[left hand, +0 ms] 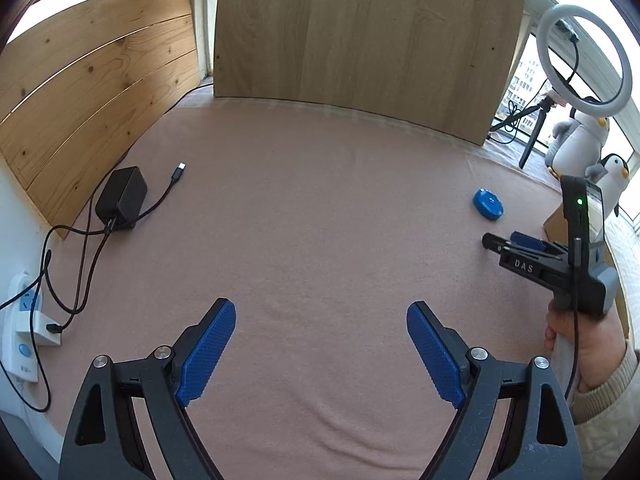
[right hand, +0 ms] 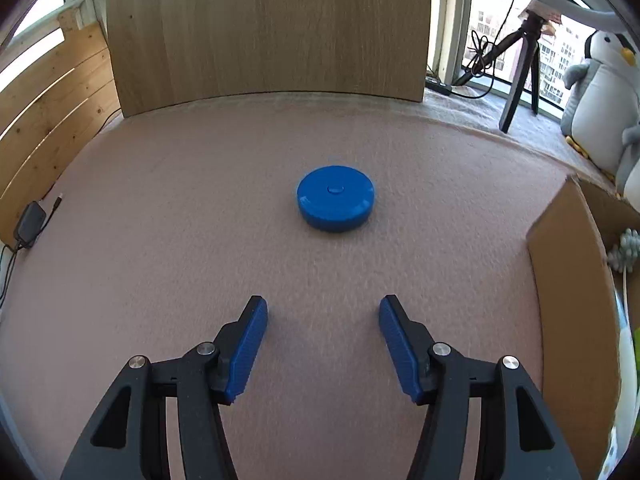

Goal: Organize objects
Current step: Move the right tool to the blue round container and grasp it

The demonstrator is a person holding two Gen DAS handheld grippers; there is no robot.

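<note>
A flat round blue disc lies on the pink cloth, straight ahead of my right gripper, which is open and empty a short way in front of it. The disc also shows in the left wrist view, far right. My left gripper is open and empty over bare cloth. The right gripper seen from the side points at the disc. A cardboard box stands open at the right, with a few items inside.
A black power adapter with cables and a white power strip lie at the left. Wooden boards stand at the back and left. A ring light on a tripod and plush penguins stand at the right.
</note>
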